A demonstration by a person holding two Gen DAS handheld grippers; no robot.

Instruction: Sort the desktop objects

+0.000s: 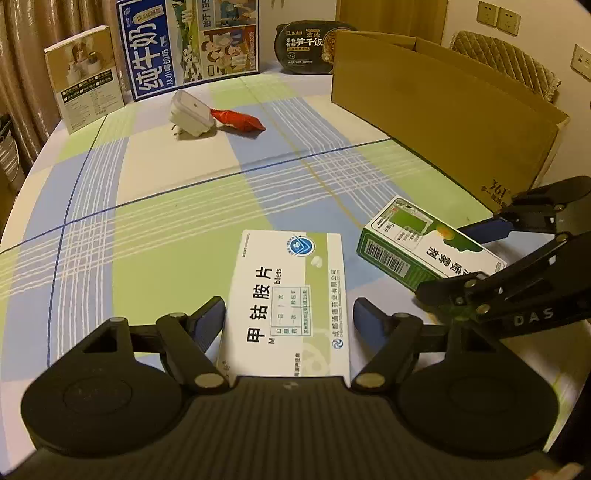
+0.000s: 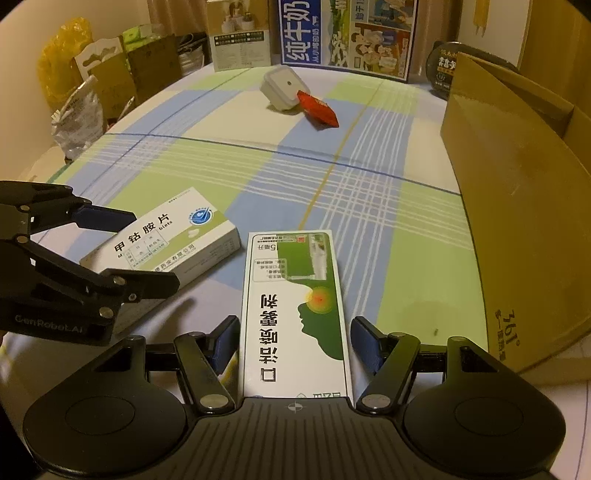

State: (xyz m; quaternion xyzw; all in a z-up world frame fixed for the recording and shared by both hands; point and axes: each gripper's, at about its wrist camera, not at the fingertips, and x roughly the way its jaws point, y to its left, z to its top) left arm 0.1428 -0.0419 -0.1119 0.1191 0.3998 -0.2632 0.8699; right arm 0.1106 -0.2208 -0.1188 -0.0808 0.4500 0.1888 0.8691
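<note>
Left wrist view, white tablet box (image 1: 291, 295) between spread fingers (image 1: 212, 317), green spray box (image 2: 295, 306) likewise unpinched.

The near end of the white tablet box (image 1: 288, 302) runs under the left gripper (image 1: 289, 319) body, so its last characters are covered. The green-and-white spray box (image 2: 295, 310) likewise slides beneath the right gripper (image 2: 293, 341), its bottom line of print half gone. The cardboard box (image 2: 517, 206) is cut by the right edge, and its inside stays out of sight. The blue milk carton (image 2: 347, 33) loses its top to the frame. The fine print on both medicine boxes is too small to read.
</note>
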